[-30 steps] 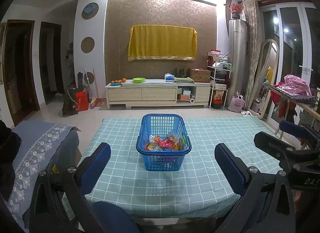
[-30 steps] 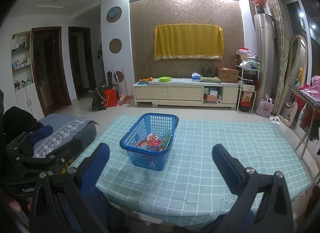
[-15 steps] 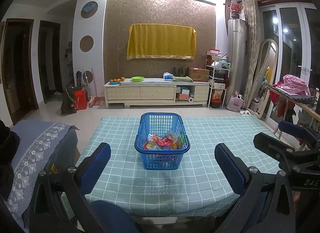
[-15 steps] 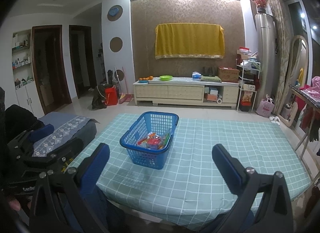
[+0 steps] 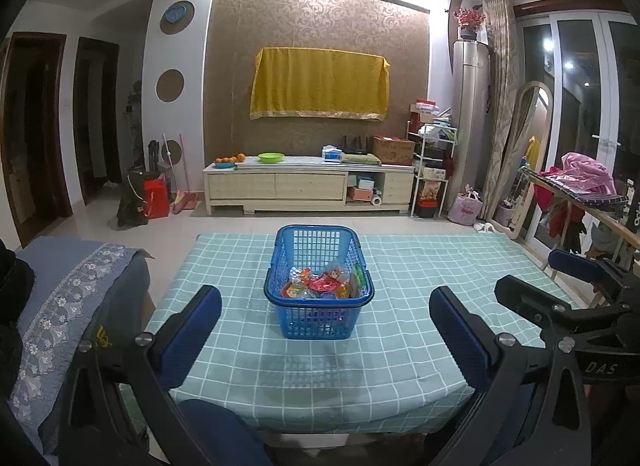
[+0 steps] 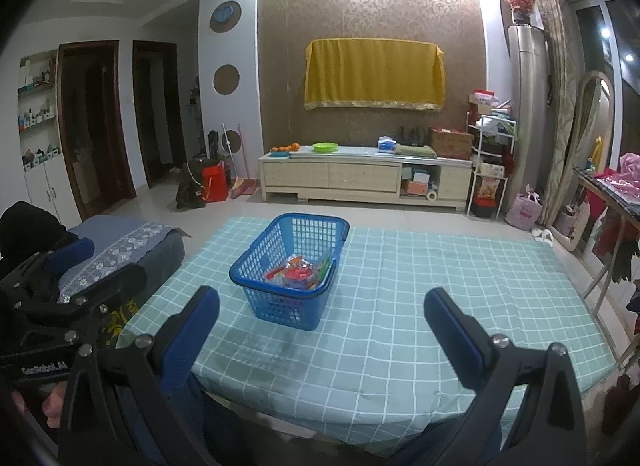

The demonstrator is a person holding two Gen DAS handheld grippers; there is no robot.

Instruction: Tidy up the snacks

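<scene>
Both my grippers have pulled back a touch over the last second, so the blue basket (image 5: 319,281) sits a bit further off in both wrist views. It's on the checked green tablecloth (image 5: 400,346), roughly mid-table, with the snack packets (image 5: 326,285) piled inside. My left gripper (image 5: 326,318) is spread wide with nothing in it, over the near table edge. Same for my right gripper (image 6: 322,316): wide apart, empty, well short of the basket.
</scene>
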